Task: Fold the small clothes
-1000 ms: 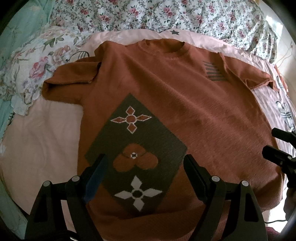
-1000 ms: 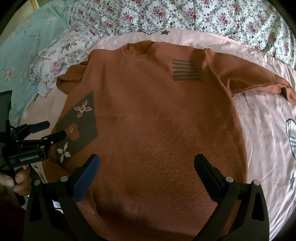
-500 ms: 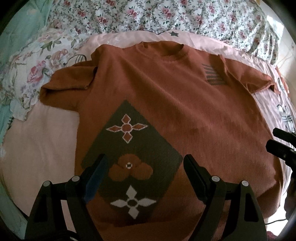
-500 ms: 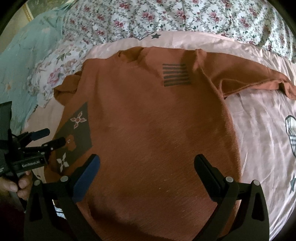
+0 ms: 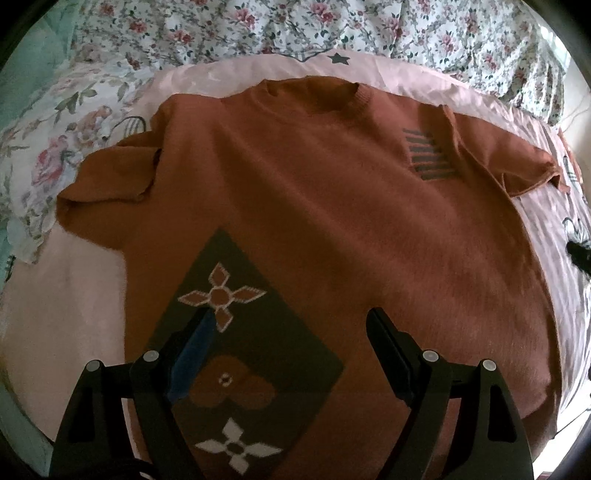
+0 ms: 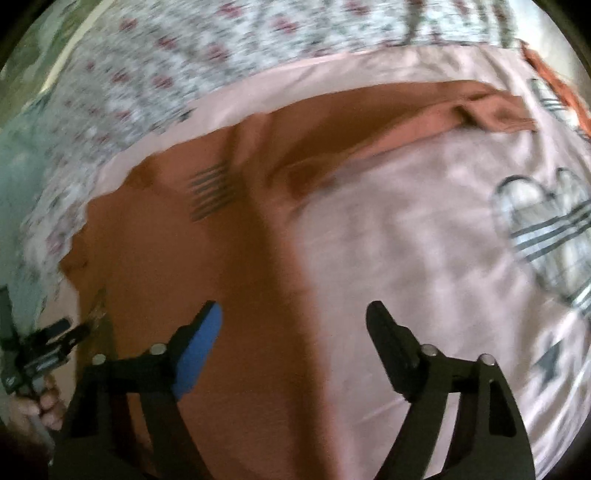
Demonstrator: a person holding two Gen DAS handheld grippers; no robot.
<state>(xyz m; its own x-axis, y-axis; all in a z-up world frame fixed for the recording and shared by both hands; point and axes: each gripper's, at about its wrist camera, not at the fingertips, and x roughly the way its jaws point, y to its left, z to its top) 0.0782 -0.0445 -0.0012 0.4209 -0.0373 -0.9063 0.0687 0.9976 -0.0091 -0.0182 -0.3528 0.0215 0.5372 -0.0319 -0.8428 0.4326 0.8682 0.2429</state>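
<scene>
A rust-orange knit sweater (image 5: pixel 314 221) lies flat, front up, on a pink sheet (image 5: pixel 62 317), collar at the far side. It bears a dark diamond patch (image 5: pixel 240 332) with flower motifs and a striped patch (image 5: pixel 428 155) near one shoulder. My left gripper (image 5: pixel 291 317) hovers open above the diamond patch, nothing between its fingers. In the blurred right wrist view, my right gripper (image 6: pixel 295 314) hangs over the sweater's (image 6: pixel 221 280) right side edge, jaws closing with nothing between them. The long right sleeve (image 6: pixel 424 114) stretches across the sheet.
A floral quilt (image 5: pixel 332 29) is bunched along the far side and a floral pillow (image 5: pixel 44 147) lies at the left. The pink sheet (image 6: pixel 424 258) with a plaid heart print (image 6: pixel 546 229) extends to the right. A hand holding the left gripper (image 6: pixel 40 354) shows at the left edge.
The right gripper swept rightward from over the sweater's body to its right edge, rolling, with its jaws narrowing. The left gripper slid toward the sweater's hem side, over the diamond patch.
</scene>
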